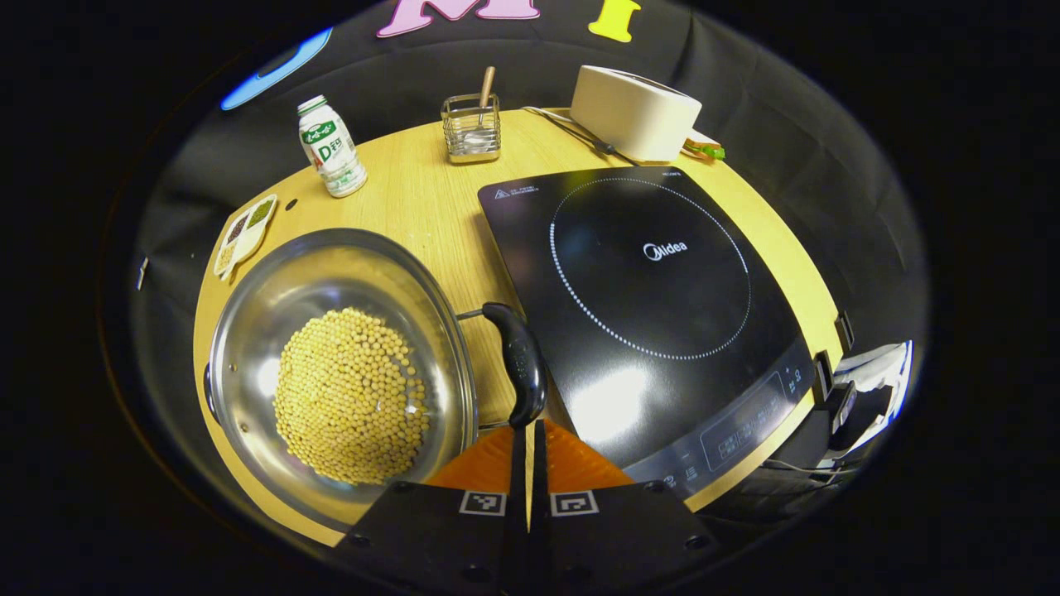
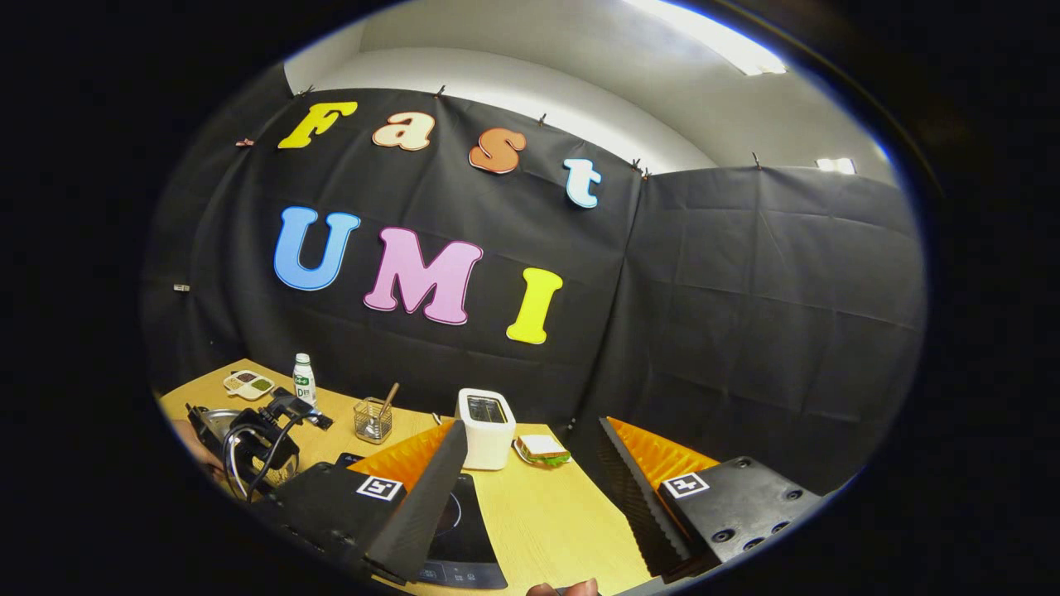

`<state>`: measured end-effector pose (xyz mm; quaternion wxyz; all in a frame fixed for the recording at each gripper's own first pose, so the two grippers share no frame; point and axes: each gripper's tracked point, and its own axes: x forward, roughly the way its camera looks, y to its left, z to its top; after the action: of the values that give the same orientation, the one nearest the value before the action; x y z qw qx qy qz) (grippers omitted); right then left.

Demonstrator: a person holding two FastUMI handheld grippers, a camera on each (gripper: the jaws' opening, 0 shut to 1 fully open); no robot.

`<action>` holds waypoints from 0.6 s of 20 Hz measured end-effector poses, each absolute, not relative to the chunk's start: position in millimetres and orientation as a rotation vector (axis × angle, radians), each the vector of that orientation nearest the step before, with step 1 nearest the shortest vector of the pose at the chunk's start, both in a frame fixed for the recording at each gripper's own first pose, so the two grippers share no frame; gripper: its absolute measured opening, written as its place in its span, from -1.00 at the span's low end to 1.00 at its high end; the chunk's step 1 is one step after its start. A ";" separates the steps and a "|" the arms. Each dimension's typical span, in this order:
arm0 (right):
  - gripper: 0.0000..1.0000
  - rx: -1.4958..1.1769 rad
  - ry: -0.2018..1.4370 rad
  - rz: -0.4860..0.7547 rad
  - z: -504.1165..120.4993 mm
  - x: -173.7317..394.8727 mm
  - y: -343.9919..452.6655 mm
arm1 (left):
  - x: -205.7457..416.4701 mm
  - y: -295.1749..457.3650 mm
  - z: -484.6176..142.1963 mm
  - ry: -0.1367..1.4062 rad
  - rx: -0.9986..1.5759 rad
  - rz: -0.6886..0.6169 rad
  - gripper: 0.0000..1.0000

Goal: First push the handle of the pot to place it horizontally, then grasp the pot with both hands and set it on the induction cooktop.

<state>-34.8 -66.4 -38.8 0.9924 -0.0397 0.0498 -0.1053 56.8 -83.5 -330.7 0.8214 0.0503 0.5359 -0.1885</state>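
A steel pot [image 1: 248,331] holding yellow beans [image 1: 352,397] sits on the wooden table, left of the black induction cooktop [image 1: 654,306]. Its black handle [image 1: 520,364] hangs on the pot's right side, in the gap beside the cooktop. My left gripper [image 1: 527,429] is shut with nothing between its fingers, and its tips sit right at the handle's near end. In the right gripper view my right gripper [image 2: 532,426] is held high and open, empty, above the table's right side and the cooktop [image 2: 464,530]. The left gripper [image 2: 257,443] shows at far left.
At the back of the table stand a small bottle [image 1: 331,157], a wire holder with a spoon [image 1: 471,128] and a white toaster [image 1: 633,112]. A small divided dish [image 1: 245,234] lies at the left edge. A sandwich [image 2: 542,449] lies next to the toaster [image 2: 486,429].
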 end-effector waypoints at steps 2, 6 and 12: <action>0.95 -0.084 0.105 -0.210 -40.8 -35.4 -66.4 | 67.0 -86.3 -329.7 1.132 0.107 -0.396 -0.89; 0.95 -0.095 0.112 -0.209 -43.3 -35.5 -66.8 | 82.5 -89.5 -329.1 1.112 0.101 -0.378 -0.89; 0.95 -0.091 0.132 -0.192 -49.8 -26.4 -60.3 | 60.5 -81.8 -309.4 1.015 0.068 -0.364 -0.89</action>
<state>-26.4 -60.3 -49.8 0.9922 -0.0452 0.0658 -0.0958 60.5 -81.8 -309.4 0.8576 0.0324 0.4831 -0.1733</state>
